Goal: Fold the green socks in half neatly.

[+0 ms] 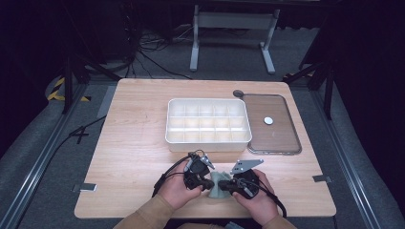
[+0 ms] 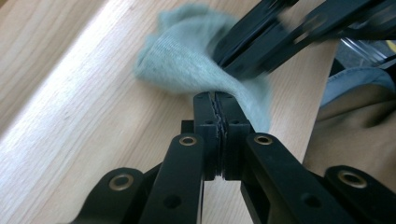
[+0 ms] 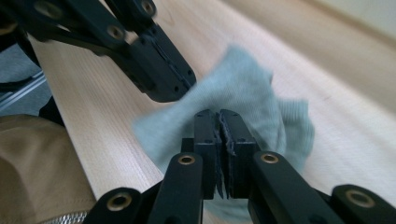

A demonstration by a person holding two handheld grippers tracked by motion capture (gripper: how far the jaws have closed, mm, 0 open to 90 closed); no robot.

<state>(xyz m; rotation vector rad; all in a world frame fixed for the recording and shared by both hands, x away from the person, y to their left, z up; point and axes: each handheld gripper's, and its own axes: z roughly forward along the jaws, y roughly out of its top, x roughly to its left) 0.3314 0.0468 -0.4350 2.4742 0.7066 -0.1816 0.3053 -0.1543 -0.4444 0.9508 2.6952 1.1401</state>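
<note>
Got my left gripper (image 2: 218,109) and right gripper (image 3: 219,123) both clamped shut on the grey-green sock (image 1: 218,185) at the table's (image 1: 133,157) near edge. Pulling unevenly could yank it free.

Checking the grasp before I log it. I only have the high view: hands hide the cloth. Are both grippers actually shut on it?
Observer: Left gripper yes: in its own view the jaws are pressed together on an edge of the cloth.
Operator: And the right?
Observer: Right gripper also shut on the cloth, jaws closed with fabric between them.
Operator: Is the cloth off the table?
Observer: Cannot tell for sure; in the right gripper view it hangs bunched just above or on the table, near the front edge.
</note>
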